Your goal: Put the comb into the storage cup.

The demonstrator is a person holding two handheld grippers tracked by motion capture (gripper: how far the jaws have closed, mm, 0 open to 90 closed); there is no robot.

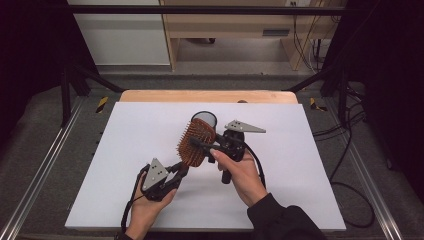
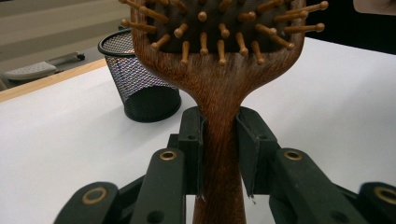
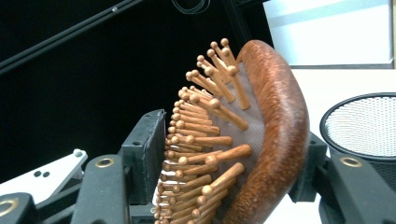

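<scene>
1. Your left hand-held gripper (image 1: 181,172) is clamped on the handle of the reddish-brown wooden paddle hairbrush with ball-tipped wooden bristles (image 1: 196,142). In the left gripper view both black pads press flat against the narrow neck of the handle (image 2: 219,154), just below where the brush head widens.
2. Your right hand-held gripper (image 1: 202,146) reaches the brush head from the right side. In the right gripper view one jaw sits against the tips of the bristles (image 3: 201,154) and the other lies against the curved wooden back (image 3: 280,140), so the head is caught between them. No gap shows on either side, and I read this as a grip on the head across its thickness.
3. The hairbrush is lifted above the white surface (image 1: 125,150), near its middle, and is tilted with the head up and away from you and the handle pointing down towards your left hand (image 1: 150,200).
4. A black wire-mesh cylindrical cup (image 1: 204,119) stands upright on the surface just behind the brush head. In the left gripper view it stands to the left of the brush (image 2: 140,79); in the right gripper view its round rim (image 3: 364,126) shows to the right of the wooden back, apart from it.
5. Your right hand (image 1: 242,175) wraps the gripper body, with a dark sleeve (image 1: 285,220) at the wrist.
</scene>
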